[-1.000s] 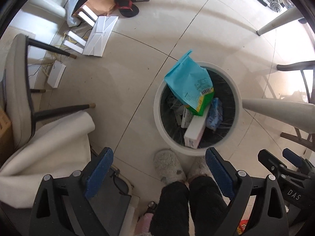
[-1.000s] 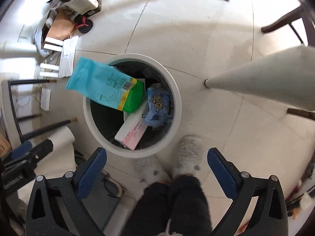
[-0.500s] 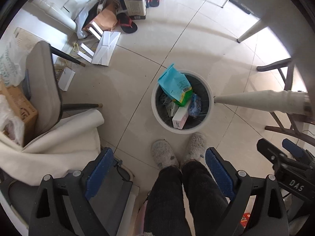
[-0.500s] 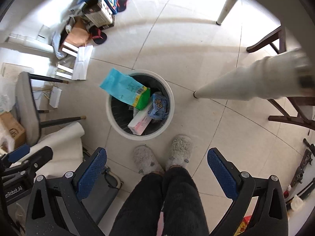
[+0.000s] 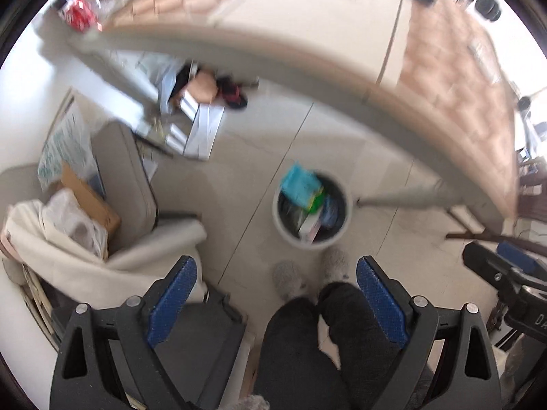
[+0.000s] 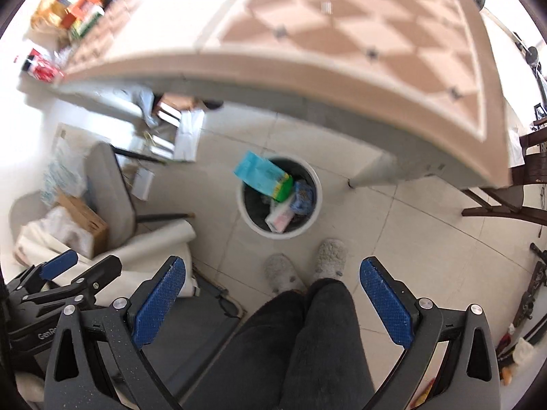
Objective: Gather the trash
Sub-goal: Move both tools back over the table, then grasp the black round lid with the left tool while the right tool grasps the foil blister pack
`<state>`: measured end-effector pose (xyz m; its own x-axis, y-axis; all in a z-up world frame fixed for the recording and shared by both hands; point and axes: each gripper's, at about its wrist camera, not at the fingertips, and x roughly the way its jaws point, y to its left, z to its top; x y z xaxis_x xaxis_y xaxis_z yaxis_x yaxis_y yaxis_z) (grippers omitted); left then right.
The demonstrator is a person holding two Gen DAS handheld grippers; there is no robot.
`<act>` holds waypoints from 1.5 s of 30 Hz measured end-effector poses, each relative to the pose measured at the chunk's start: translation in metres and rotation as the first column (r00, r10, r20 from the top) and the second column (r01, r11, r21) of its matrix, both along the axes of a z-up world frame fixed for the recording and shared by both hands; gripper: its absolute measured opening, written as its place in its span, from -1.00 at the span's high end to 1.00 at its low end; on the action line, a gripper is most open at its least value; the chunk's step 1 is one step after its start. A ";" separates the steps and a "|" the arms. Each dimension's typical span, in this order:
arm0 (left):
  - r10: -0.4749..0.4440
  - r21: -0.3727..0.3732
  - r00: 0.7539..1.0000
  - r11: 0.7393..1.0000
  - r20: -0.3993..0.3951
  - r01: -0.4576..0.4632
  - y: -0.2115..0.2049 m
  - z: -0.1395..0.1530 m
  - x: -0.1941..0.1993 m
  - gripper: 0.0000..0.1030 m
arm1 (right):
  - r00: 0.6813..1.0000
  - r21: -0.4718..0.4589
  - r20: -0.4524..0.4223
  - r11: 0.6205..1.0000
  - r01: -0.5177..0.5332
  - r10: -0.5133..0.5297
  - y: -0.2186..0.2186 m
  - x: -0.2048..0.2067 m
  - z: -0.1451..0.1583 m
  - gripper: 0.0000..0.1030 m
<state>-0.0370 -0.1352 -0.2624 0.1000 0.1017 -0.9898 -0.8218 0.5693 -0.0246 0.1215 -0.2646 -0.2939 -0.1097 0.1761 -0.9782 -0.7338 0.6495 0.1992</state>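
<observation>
White bin (image 6: 309,220) is seen on the floor near the slippers (image 6: 304,266), with a teal bag (image 6: 261,174) sticking out. Left gripper (image 5: 277,302) and right gripper (image 6: 271,299) are held wide, empty.

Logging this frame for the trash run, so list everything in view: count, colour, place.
Trash bin: one, white rim, dark inside, on the floor by the table leg.
Teal packet: one, teal with a green end, leaning over the bin's rim.
Pink-and-white box: one, inside the bin.
Blue wrapper: one, inside the bin.
Table: one, tan checked top, above the bin.
Chair: one, grey, left of the bin.
Cardboard box: one, brown, beside the chair.
Slippers: two, grey, fuzzy, on the person's feet.
Left gripper: open, blue pads, empty.
Right gripper: open, blue pads, empty.
</observation>
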 end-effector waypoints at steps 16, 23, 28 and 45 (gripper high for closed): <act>-0.066 0.144 0.998 0.987 -0.023 0.069 0.086 0.067 0.200 -1.00 | 0.981 -0.007 0.113 0.988 0.157 -0.156 0.067 0.268 0.082 -1.00; -0.075 0.107 0.988 0.990 -0.136 0.090 0.131 0.031 0.308 -1.00 | 0.992 -0.142 0.068 0.983 0.115 -0.106 0.127 0.384 -0.003 -1.00; -0.066 0.073 0.979 0.994 -0.192 0.081 0.160 0.007 0.354 -1.00 | 0.998 -0.203 0.066 0.979 0.033 -0.020 0.162 0.424 -0.051 -0.98; -0.003 -0.216 1.000 0.976 0.011 0.005 0.229 -0.019 0.487 -1.00 | 0.971 -0.080 0.084 0.970 0.230 -0.224 0.201 0.520 -0.037 -0.31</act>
